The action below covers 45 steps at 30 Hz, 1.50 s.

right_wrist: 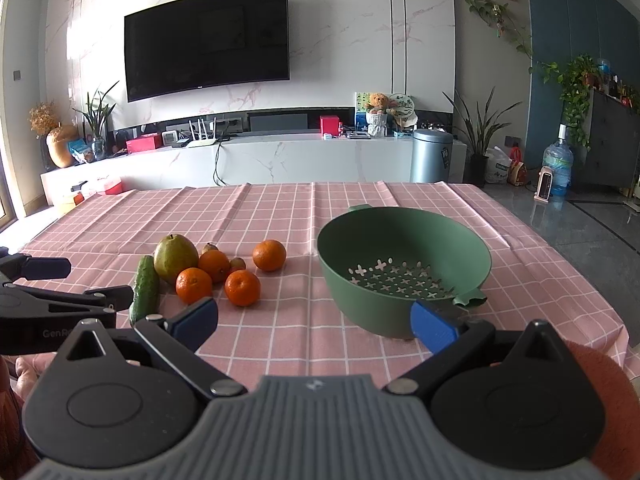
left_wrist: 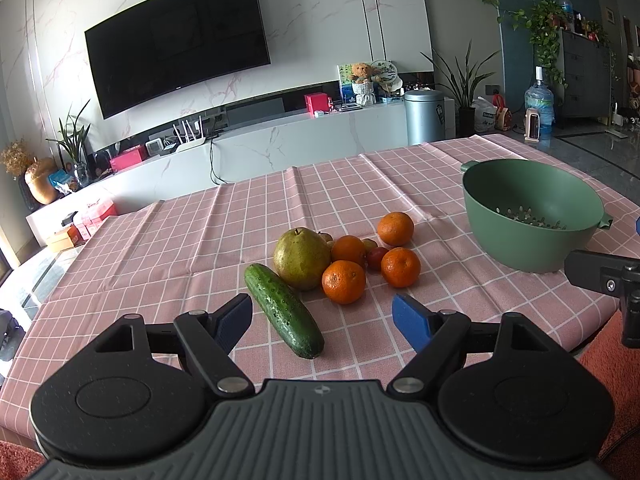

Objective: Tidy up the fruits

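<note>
- Left tongs spread wide, empty, hovering just short of the cucumber; probably lined up for a first pick.
- Right tongs released, empty, near the colander.
- Fruit clustered mid-counter: green pear, four oranges.
- Green perforated colander empty, apart to the right.

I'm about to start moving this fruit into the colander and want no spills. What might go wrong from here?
1. The oranges lie packed against the pear and small fruits; gripping one could nudge the others into rolling.
2. The cucumber lies just ahead of the open left gripper and may get bumped.
3. The green colander sits near the table edge by the right gripper; a knock could shift it.
</note>
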Motion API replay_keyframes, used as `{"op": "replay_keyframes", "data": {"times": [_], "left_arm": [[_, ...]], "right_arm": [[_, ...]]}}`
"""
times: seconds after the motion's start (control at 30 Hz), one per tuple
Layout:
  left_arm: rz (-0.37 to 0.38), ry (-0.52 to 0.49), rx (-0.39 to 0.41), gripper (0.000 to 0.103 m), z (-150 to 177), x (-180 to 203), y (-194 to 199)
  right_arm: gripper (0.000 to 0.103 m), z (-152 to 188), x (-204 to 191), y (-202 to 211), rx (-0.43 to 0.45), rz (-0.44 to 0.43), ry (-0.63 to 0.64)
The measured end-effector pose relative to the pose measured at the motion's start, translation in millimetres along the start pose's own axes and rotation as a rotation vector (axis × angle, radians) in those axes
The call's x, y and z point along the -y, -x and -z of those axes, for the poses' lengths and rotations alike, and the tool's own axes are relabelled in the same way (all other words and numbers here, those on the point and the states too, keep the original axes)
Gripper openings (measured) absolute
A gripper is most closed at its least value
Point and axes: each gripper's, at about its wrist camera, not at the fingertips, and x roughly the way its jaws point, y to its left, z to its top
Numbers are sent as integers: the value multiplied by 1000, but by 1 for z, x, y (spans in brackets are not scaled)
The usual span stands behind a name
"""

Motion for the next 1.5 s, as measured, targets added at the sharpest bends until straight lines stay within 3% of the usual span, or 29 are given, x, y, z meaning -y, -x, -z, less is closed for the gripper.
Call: {"op": "replay_keyframes", "data": {"times": [1.0,1.33,1.5], "left_arm": [[4,1,-3,93,1,1,0],[152,64,-47,86,-9,-8,0],[146,114,-124,82,-21,-19,-12]], "right_arm": [[99,0,0,0,-3,1,1],[98,-6,-6,-10,-79,-53,27],[98,-13,-12,-22,-102,-98,39]]}}
